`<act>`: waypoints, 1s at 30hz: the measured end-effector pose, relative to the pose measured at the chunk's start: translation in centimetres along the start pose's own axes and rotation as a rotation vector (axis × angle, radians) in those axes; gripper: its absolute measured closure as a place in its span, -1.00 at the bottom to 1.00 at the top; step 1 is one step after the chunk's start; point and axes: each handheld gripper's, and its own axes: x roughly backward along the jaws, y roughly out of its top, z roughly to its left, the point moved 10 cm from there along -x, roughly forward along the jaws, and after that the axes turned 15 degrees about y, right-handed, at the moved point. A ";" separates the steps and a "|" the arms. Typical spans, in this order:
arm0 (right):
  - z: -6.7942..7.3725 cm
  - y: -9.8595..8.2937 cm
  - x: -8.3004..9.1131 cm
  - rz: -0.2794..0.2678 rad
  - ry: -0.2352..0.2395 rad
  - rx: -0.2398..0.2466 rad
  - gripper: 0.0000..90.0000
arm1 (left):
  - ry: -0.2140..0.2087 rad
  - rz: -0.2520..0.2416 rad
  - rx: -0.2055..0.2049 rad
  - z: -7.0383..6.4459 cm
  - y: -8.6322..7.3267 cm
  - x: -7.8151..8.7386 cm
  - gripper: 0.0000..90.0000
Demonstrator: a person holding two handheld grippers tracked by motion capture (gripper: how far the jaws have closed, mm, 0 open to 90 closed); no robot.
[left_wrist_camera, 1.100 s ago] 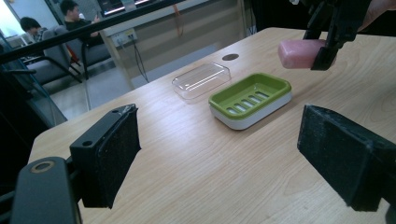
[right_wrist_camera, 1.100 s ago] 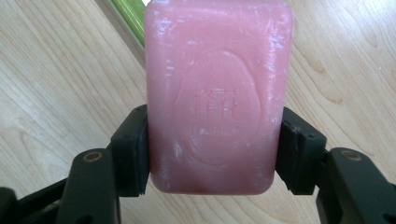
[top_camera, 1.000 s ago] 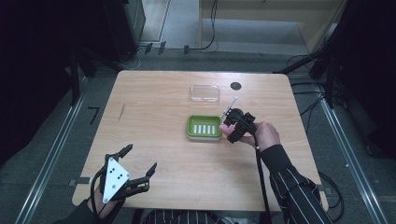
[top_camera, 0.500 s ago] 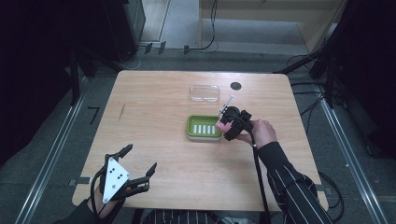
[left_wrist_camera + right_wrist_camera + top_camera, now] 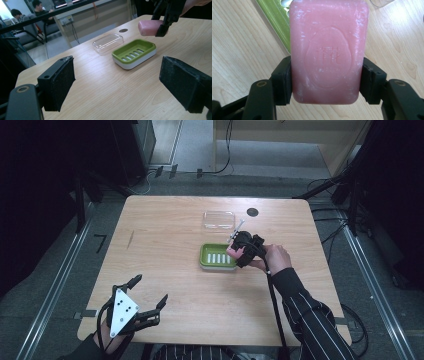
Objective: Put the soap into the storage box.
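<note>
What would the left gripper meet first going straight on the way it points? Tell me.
Probably the green soap dish, which lies ahead between the open left gripper's jaws across bare table. Depth is unclear, so it might pass beside it.

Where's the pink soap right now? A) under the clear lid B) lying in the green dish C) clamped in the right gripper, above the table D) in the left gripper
C: the right gripper has its jaws shut on the sides of the pink soap, held up beside the green dish.
</note>
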 end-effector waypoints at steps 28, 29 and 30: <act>0.2 2.2 -0.5 -0.003 0.004 0.080 -0.14 | -0.001 0.001 -0.002 0.0 0.0 0.0 -0.71; 0.1 2.3 -0.5 -0.006 0.001 0.090 -0.14 | -0.001 0.002 -0.002 0.0 0.0 0.0 -0.71; 0.1 2.4 -0.6 -0.007 0.001 0.089 -0.14 | 0.000 0.002 -0.002 0.0 0.0 0.0 -0.71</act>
